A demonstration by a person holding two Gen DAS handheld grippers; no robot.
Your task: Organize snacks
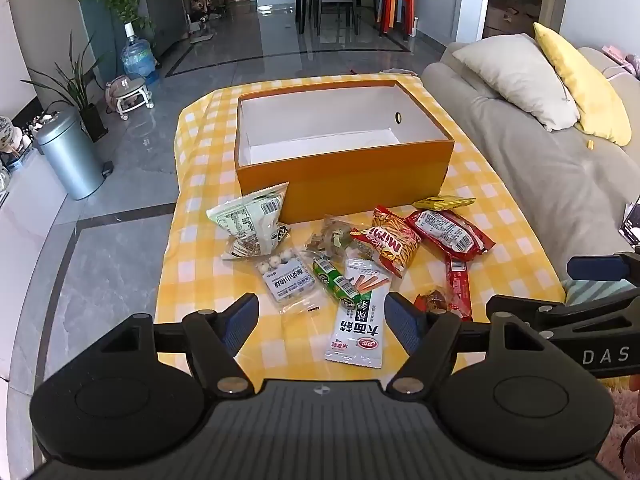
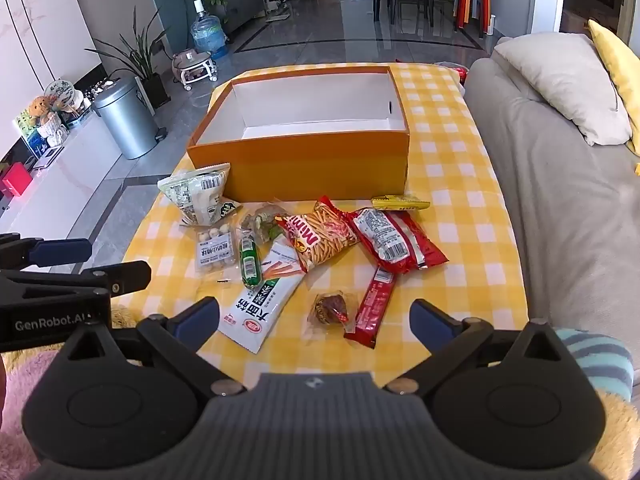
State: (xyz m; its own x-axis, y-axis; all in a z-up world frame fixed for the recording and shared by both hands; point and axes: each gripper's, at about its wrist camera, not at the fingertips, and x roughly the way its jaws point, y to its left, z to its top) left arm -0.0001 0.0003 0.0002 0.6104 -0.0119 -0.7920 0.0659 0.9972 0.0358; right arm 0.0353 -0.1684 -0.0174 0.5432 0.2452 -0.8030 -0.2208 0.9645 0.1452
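An open orange box with a white, empty inside stands on the yellow checked cloth. Several snack packets lie in front of it: a pale green bag, a clear pack of white balls, a green stick, a white sachet, a Mimi stick-snack bag, a red bag, a red bar, a yellow bar and a brown wrapped sweet. My left gripper hovers open over the sachet's near end. My right gripper hovers open above the sweet.
A grey sofa with beige and yellow cushions runs along the right of the table. A metal bin, potted plants and a water jug stand on the floor to the left. A dining set stands far back.
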